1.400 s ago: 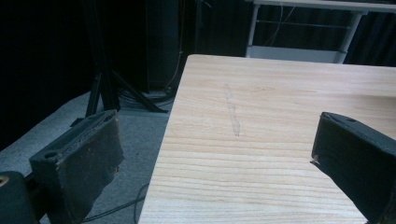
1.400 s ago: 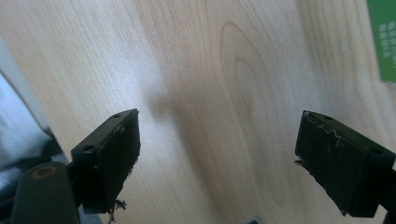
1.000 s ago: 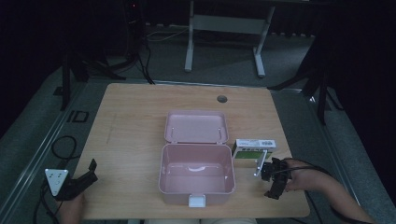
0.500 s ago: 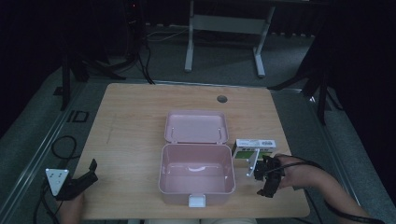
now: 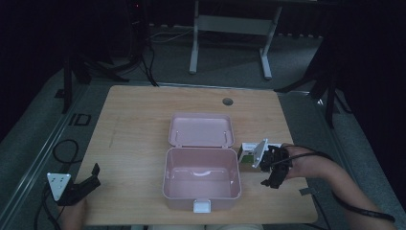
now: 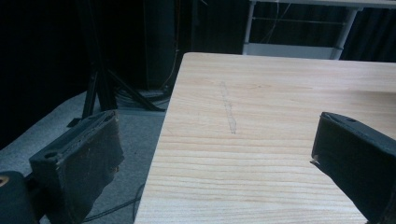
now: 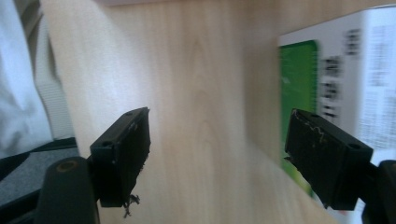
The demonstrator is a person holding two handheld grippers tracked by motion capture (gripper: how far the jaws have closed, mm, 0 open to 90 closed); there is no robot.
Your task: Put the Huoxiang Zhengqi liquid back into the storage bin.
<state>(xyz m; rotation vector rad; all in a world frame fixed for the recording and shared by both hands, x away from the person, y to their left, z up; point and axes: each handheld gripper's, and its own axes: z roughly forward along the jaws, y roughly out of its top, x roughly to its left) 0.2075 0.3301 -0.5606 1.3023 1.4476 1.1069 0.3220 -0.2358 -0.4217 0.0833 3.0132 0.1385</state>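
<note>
The wooden desk (image 5: 139, 134) is carrying everything here, its pale top lying bare across the left half. At its middle a pink box (image 5: 201, 179) is sitting open, its lid (image 5: 201, 130) lying flat behind it towards the far edge and a white latch (image 5: 201, 206) hanging at its near wall. Inside, a pale handle shape is showing on the floor of the box.

Just beside the box's right wall a small white and green carton (image 5: 250, 154) is lying on the desk, close to the rim but outside the box. The right gripper (image 5: 271, 171) is hovering next to this carton on its right side, held by a hand coming in from the lower right. In the right gripper view the carton (image 7: 327, 93) is standing behind the right-hand jaw, blurred, and nothing is sitting between the pads; the jaws have just been closing a little, yet a clear gap is remaining and they are gripping nothing.

The left gripper (image 5: 88, 181) is resting near the desk's front left corner, well apart from the box, its jaws spread wide over bare wood.
</note>
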